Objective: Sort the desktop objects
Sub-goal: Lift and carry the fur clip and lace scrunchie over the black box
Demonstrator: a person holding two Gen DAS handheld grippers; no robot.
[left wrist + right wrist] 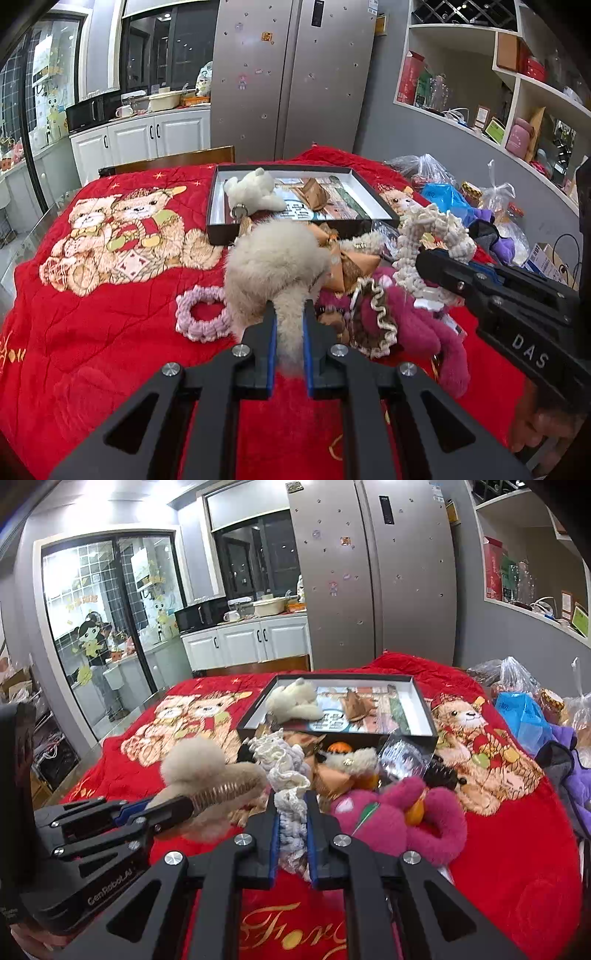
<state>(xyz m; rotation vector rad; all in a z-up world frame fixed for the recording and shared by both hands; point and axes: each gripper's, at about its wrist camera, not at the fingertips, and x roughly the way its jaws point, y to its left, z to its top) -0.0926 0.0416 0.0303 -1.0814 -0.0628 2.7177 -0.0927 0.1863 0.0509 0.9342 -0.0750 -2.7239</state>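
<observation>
My left gripper (290,325) was clamped narrow on a beige fluffy hair clip (277,262), lifted off the red blanket (110,332); its metal teeth showed from the other camera (221,794). My right gripper (291,812) was pinched tight on a cream knitted scrunchie (284,771), which hung up above the pile in the left view (432,240).

Just beyond my left fingers (271,332) a pink scrunchie (199,314) lay flat on the blanket, touching the fluffy clip's edge in that view; to its right sat a magenta plush toy (417,325), with a brown-and-cream frilled scrunchie (380,325) lying on it and an orange bow (351,266) just behind. A clear plastic piece (402,757) lay against the near wall of the box.

Farther on stood the shallow black box (373,195), open; a white plush bear (255,188) lay in its left part and a small brown item (314,192) near its middle; what that item was I could not tell.

Off to the right, plastic bags (443,192) crowded the blanket's edge; behind everything stood the steel fridge (295,74).
</observation>
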